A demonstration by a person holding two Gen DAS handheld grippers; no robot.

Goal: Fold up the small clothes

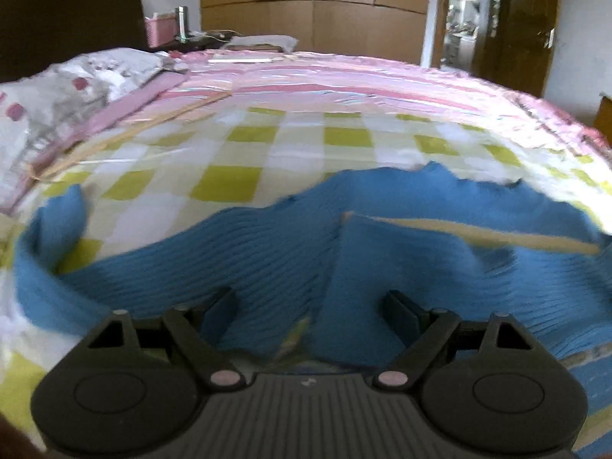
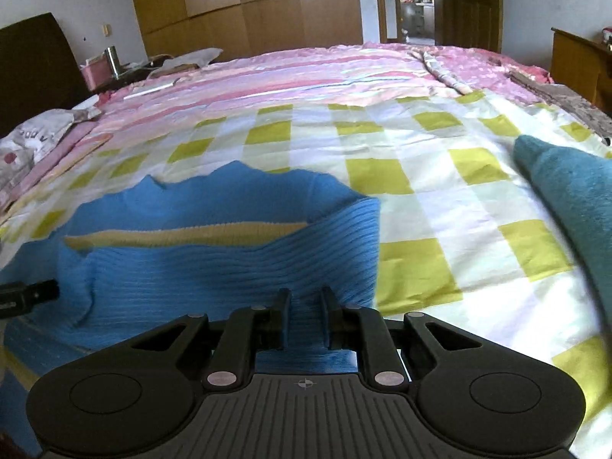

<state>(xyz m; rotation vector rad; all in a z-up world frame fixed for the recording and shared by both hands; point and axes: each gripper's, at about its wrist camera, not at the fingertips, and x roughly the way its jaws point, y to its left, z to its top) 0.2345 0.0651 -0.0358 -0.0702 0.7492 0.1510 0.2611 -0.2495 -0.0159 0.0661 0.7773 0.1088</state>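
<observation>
Left gripper (image 1: 310, 306), bottom centre of its own view, jaws spread wide w/ nothing pinched; blue knit sweater (image 1: 267, 252) lies under & ahead of it. A ridge of the knit rises between the fingers but the pads aren't pressing on it.

Right gripper (image 2: 304, 317), bottom centre of its view, jaws nearly closed on a pinch of the same sweater's near edge, blue fabric filling the narrow gap.

Step in hand, as I read it: a side panel has been brought across the body, the right hand holding the fold while the left is free. Next move prob. calls for the left to pinch the loose part at lower left and lay it across to match, keeping the folded edge straight.

Sweater sits across the lower half of both views on the green-and-white checked sheet (image 2: 420, 206). Ribbed knit, bright blue, w/ one cream stripe (image 2: 183, 235) running across. Sleeve (image 1: 53, 229) curls off at far left of the left view, not tucked yet. Right edge in the right view looks folded, fairly straight. Far edge is jagged/rumpled. A second, teal garment (image 2: 566, 191) sits at the right edge, well apart.
</observation>
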